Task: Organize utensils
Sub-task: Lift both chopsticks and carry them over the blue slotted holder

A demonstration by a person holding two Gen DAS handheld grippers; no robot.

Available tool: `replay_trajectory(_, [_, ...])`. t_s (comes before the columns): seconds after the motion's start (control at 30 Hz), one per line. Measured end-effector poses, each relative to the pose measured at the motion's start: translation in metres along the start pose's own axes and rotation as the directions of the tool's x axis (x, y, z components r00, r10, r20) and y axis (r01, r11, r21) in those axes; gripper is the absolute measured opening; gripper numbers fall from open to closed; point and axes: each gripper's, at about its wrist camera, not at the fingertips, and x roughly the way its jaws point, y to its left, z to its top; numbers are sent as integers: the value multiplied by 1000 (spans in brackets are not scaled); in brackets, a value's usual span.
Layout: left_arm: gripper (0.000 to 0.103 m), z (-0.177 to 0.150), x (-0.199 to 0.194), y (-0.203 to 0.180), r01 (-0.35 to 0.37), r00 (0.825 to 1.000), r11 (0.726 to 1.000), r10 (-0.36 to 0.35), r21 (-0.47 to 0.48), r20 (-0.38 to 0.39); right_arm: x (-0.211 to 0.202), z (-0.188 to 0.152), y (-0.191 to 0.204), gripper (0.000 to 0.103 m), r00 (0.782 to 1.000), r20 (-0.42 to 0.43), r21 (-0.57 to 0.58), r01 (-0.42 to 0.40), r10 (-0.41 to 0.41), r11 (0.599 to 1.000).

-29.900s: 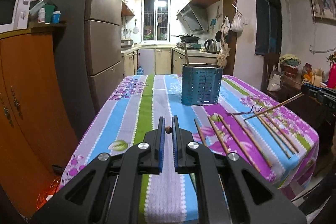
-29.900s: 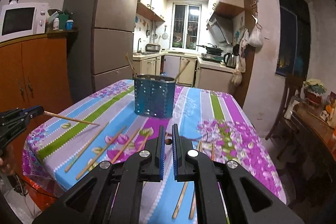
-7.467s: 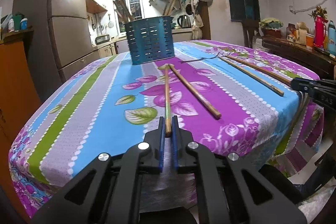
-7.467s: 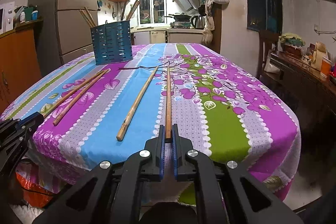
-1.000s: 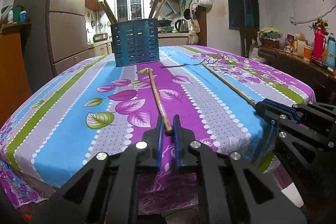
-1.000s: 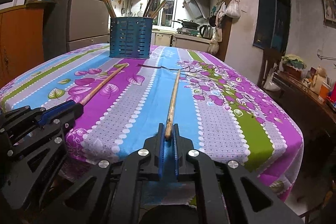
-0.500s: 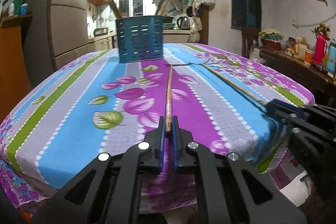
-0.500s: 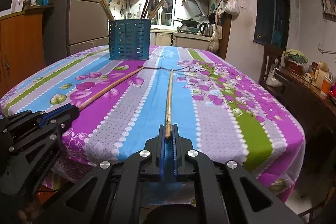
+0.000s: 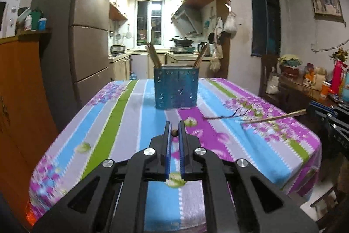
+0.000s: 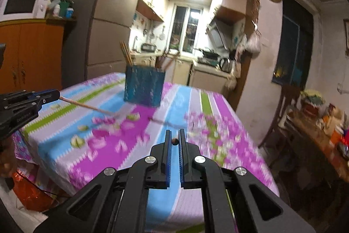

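**Left wrist view: two chopsticks held, holder ahead at 12 o'clock**

Left wrist view: the left gripper (image 9: 174,133) is seen closed on the butt end of a chopstick (image 9: 174,133), of which only the round end shows between the blue pads. The blue holder (image 9: 176,88) stands upright on the striped tablecloth (image 9: 122,123) at 12 o'clock, well apart from the fingertips, with chopsticks already leaning out at both of its upper corners. At 3 o'clock the right gripper (image 9: 322,107) is seen with its chopstick (image 9: 274,116) slanting toward the cloth.

Right wrist view: the right gripper (image 10: 174,141) is likewise closed on a stick end (image 10: 174,141). The left gripper (image 10: 53,94) appears at 9 o'clock, its chopstick (image 10: 87,106) running forward and down toward the cloth. The holder (image 10: 144,85) lies at 11 o'clock. Motion blur is heavy.

Judged step: carrying both sticks to the holder for insertion.

Notes for doing it well:
- Each free tip is best raised above the holder rim before the approach; a low tip would likely strike the wall and push the holder.
- Sticks are best tilted near upright over the opening, then lowered.
- Release is best delayed until the tip is well inside.
- One stick at a time is advised, so that the sticks do not cross.
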Motion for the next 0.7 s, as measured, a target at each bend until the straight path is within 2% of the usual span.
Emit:
replay_trajectory(0.17, [5, 48, -2, 8, 65, 998, 998, -65, 1, -23, 6, 43, -14, 7, 996, -1, 15, -84, 84, 996])
replay_trajectory(0.37, [5, 88, 17, 10, 129, 986, 992, -128, 0, -109, 22, 84, -28, 7, 986, -30, 51, -162, 164, 985])
replay_trajectory(0.7, [5, 134, 30, 7, 169, 974, 985, -159, 47, -161, 50, 134, -40, 7, 965, -80, 100, -242, 250, 965])
